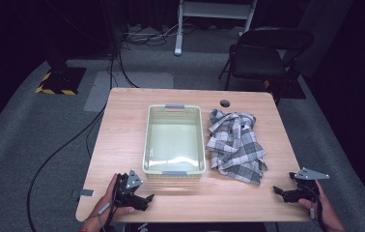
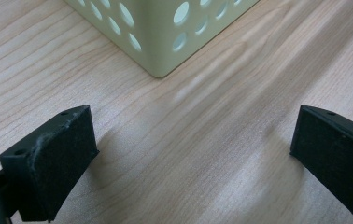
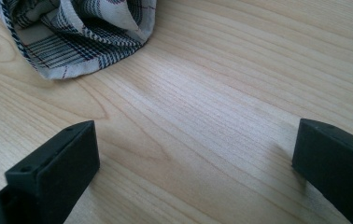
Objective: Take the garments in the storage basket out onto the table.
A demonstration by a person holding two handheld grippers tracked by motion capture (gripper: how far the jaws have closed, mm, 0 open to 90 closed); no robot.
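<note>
**A:** Start from the high view. Where does everything sit?

**B:** The checked cloth (image 1: pixel 234 145) lies crumpled on the right half of the bench (image 1: pixel 122 140), just beside the pale green basket (image 1: pixel 174 140), which stands mid-bench and holds nothing. The left gripper (image 1: pixel 142 199) rests by the near left corner, just in front of the basket's near wall. The right gripper (image 1: pixel 287 192) rests near the near right corner, apart from the cloth's near edge.

**A:** And the left gripper view?

**B:** Its jaws are spread wide over bare wood, nothing between them. A perforated corner of the basket (image 2: pixel 165 32) stands just ahead. That claw is released.

**A:** The right gripper view?

**B:** Also released, with jaws wide apart and empty. A folded hem of the cloth (image 3: pixel 79 35) lies ahead and to the left in that view, not yet touched.

**A:** So how would you take the step well?

**B:** I judge the job is getting the cloth into the basket, and it hasn't begun. I'd bring the right gripper low to that near hem, slide one jaw under a thick fold rather than a single layer, and close firmly. The left gripper could pinch the edge nearest the basket so the bundle lifts together. Lift clear of the rim before crossing, or a trailing corner may catch the wall and drag the basket.
</note>
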